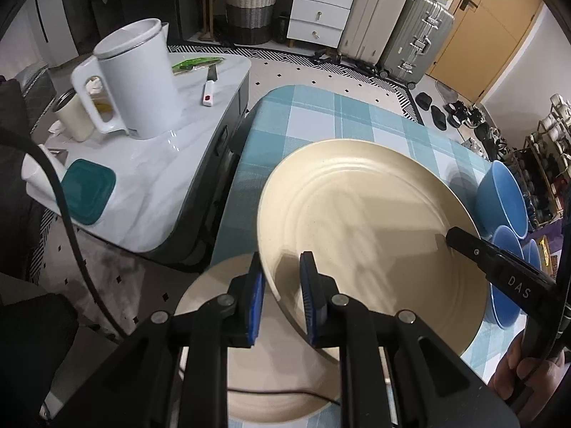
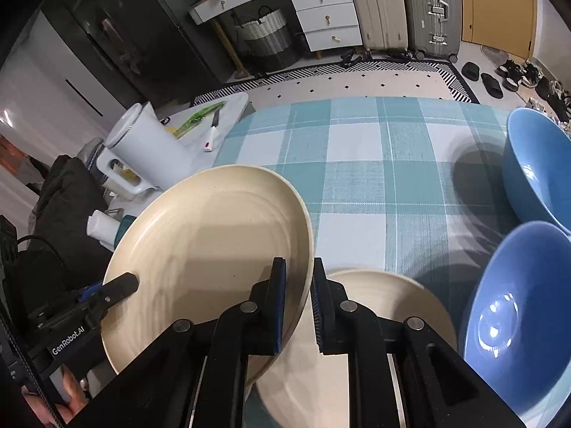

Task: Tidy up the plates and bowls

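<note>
A cream plate (image 1: 367, 221) (image 2: 214, 242) hangs tilted above the checked tablecloth (image 1: 321, 121) (image 2: 357, 149), held at two opposite rims. My left gripper (image 1: 282, 267) (image 2: 125, 283) is shut on its left rim. My right gripper (image 2: 299, 267) (image 1: 453, 235) is shut on its right rim. Under it a second cream plate (image 1: 210, 285) (image 2: 385, 296) lies flat on the cloth, partly hidden by the held plate and the grippers. Blue bowls (image 1: 503, 199) (image 2: 539, 164) stand at the right; the nearer one (image 2: 517, 306) is close beside the right gripper.
A white side table (image 1: 160, 185) stands left of the cloth with a white kettle (image 1: 139, 78) (image 2: 142, 146), a teal lid (image 1: 87, 192), a knife (image 1: 210, 87) and a cup (image 1: 73, 116). Suitcases (image 1: 410, 32), drawers (image 1: 321, 10) and shoes (image 1: 439, 114) line the far floor.
</note>
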Available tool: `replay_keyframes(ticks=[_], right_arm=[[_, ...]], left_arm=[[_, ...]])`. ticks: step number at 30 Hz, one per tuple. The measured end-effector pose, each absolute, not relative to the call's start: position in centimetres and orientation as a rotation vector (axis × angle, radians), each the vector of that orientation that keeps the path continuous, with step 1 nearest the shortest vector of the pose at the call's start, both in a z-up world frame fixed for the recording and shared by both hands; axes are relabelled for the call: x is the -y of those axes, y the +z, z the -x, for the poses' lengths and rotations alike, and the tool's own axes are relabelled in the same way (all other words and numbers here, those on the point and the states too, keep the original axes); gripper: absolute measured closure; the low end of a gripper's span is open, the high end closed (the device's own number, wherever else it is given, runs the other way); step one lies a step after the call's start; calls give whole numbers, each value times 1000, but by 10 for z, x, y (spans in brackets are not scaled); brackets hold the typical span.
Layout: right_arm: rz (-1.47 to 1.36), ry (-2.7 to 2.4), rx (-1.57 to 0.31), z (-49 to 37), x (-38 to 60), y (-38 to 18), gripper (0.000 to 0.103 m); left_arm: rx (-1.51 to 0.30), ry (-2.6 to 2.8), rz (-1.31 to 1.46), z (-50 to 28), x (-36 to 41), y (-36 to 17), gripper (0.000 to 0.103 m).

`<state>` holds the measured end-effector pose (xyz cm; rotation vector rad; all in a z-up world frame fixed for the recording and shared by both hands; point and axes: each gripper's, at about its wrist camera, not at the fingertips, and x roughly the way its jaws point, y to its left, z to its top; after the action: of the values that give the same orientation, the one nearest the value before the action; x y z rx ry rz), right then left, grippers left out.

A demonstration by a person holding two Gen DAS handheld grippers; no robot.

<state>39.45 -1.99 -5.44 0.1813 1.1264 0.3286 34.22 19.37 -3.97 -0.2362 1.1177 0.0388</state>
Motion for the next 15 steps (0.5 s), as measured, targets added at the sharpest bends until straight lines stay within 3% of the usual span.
replay_keyframes(ticks=[15], right_arm=[[-202, 371, -1047, -335, 20, 9, 90]], left_arm=[[-1036, 66, 224, -277, -189, 26, 86]])
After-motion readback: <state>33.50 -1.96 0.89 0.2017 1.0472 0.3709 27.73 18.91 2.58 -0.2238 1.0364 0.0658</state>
